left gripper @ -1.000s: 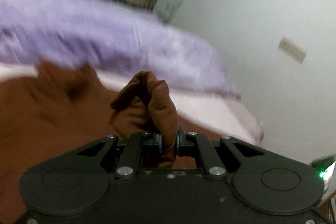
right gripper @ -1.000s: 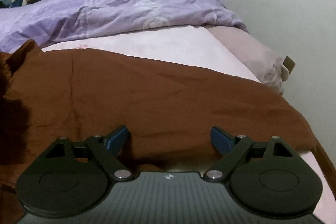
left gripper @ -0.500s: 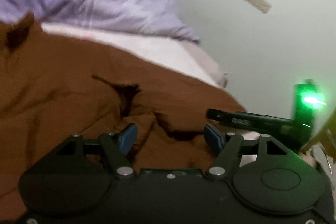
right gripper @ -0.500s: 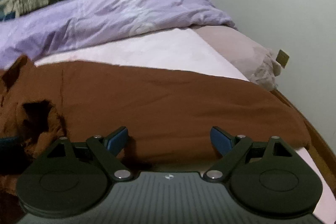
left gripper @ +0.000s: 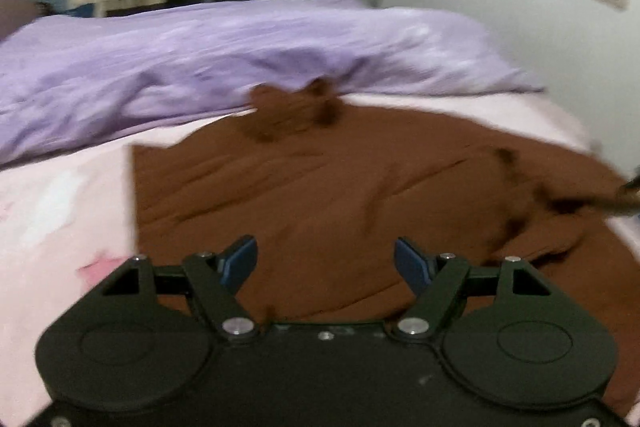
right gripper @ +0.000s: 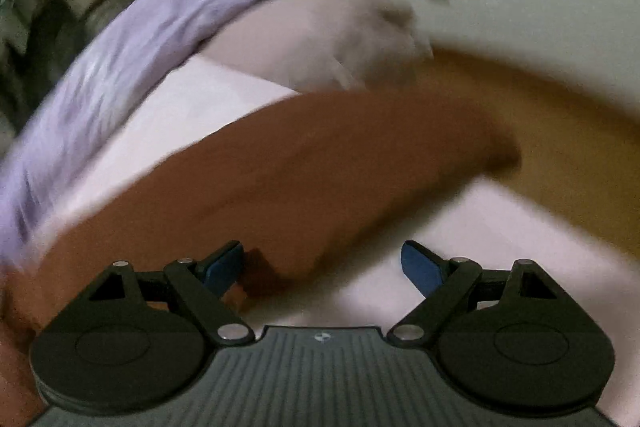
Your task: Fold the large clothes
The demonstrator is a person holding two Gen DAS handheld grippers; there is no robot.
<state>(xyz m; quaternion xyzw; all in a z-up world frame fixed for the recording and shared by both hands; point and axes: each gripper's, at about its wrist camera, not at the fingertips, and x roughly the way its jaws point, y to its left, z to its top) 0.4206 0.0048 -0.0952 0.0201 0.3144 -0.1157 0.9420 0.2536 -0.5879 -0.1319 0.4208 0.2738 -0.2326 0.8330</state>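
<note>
A: Left tool (left gripper: 326, 263)?
B: Jaws apart and opening, empty; the brown cloth pinched a second earlier was let go.
A: Right tool (right gripper: 322, 265)?
B: Apart, empty. Large brown fabric garment (left gripper: 360, 195) lay spread on pink-sheeted bed (left gripper: 60, 211); next fold needs regrasping.

Dim indoor light; both fisheye views bend at the edges, the right wrist view heavily motion-blurred.
</note>
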